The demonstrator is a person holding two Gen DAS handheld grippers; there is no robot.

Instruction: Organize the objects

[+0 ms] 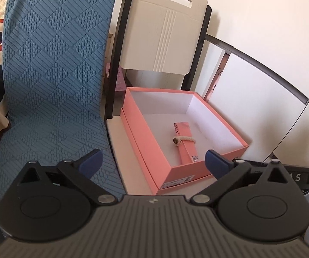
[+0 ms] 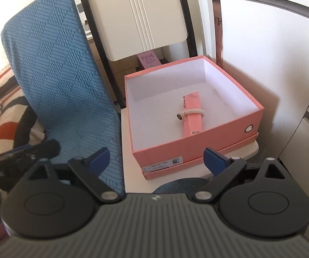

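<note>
Currently both grippers hover in front of a white chair seat [image 2: 133,150], each with jaws spread wide and nothing between the blue pads.

Left gripper [image 1: 153,161]: fingers splayed apart, empty, aimed downward at the near left corner of the pink box [image 1: 146,142]. Left pad [image 1: 90,161] sits over the blue textured cushion [image 1: 53,75]; right pad [image 1: 215,161] overlaps the box's near wall in the view.

Right gripper [image 2: 155,159]: likewise fully parted, empty, pointing down toward the box's near wall [image 2: 197,142]. Part of the left gripper shows dark at the left edge of the right wrist view.

Pink box: open, lidless, white inside, resting on what looks like its own lid, on the chair seat. A round metal eyelet [image 2: 249,128] marks its right-hand wall.

Inside the box: one slim pink carton [image 2: 192,116], lying flat on the white floor, roughly centred, running from back to near wall. A cream cord loop [image 2: 194,111] is wrapped around its middle, with a small brownish knot or bead at the left end.

Chair back [image 2: 141,19]: white panel, black frame, upright behind the box. A small pink printed package [image 2: 148,60] stands behind the chair, seen under the backrest. Blue cushion leans upright just left of the seat.
</note>
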